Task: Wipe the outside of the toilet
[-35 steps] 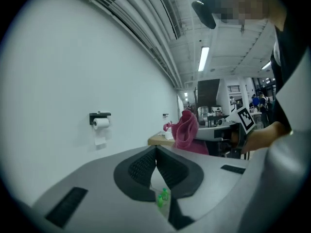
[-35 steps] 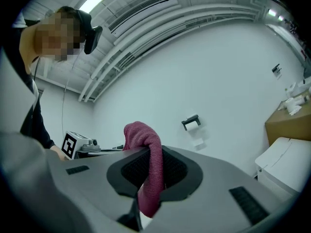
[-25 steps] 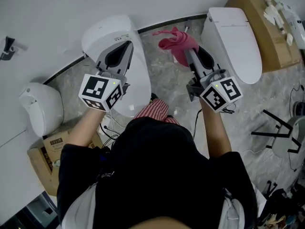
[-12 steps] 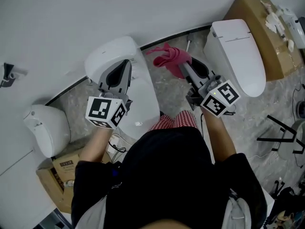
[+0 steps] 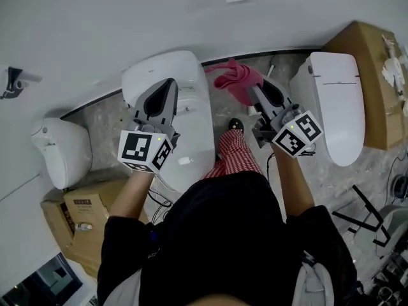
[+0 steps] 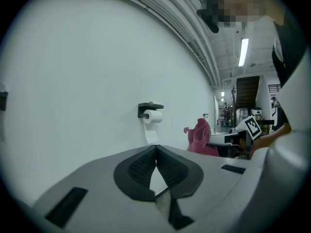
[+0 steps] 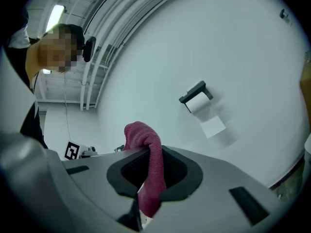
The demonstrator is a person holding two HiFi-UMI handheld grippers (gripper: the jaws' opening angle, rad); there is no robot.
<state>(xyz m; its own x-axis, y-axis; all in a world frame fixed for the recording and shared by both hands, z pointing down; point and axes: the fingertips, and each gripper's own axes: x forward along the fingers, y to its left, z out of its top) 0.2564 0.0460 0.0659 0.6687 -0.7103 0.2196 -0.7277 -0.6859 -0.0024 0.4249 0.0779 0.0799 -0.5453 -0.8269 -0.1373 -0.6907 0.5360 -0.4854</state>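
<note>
Approach step, wiping not yet begun. The right claw (image 5: 257, 91) is clamped on a pink cloth (image 5: 237, 80), held beside the toilet (image 5: 194, 136) near the wall, seemingly clear of it. The left claw (image 5: 168, 87) hovers over the lid, tips together, empty. Next, I judge, the cloth must be lowered onto the toilet's side and rubbed along it

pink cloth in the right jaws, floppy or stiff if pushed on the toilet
Probably floppy: the pink cloth hangs limp between the jaws of the right gripper. Likely light, and apt to bunch, as it does above them.
</note>
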